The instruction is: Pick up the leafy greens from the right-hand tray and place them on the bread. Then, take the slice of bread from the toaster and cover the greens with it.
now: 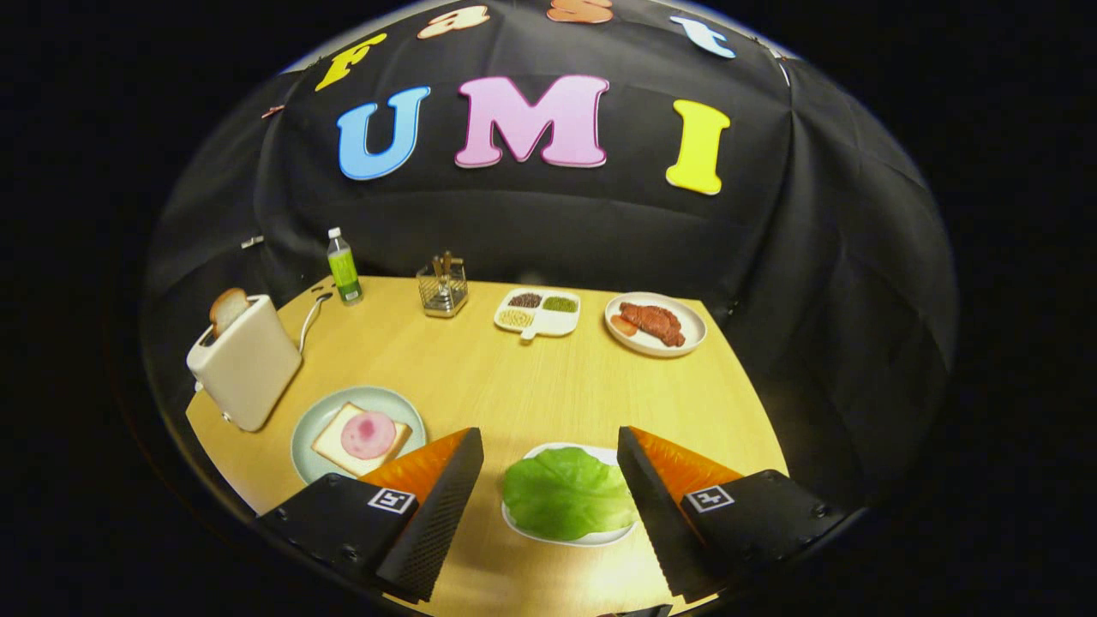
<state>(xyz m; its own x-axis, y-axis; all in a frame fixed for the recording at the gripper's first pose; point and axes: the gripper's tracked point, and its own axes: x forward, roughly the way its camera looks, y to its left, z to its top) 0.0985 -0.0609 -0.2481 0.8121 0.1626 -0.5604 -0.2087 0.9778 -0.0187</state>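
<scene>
We see a wooden table (514, 386) against black cloth. The gripper (548, 480) hangs with fingers apart, its right finger hiding the white tray's (566, 538) edge; leafy greens (566, 493) lie there. At left stand a toaster (248, 360) holding bread (227, 307) and a plate (313, 424) with bread slice (338, 446), ham-topped.

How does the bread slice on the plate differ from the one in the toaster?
The bread slice on the plate lies flat with a pink ham round on top, on the plate left of the open hand-held gripper. The bread slice in the toaster stands upright, bare, half sunk in the toaster. Both are pale with a tan crust.
</scene>
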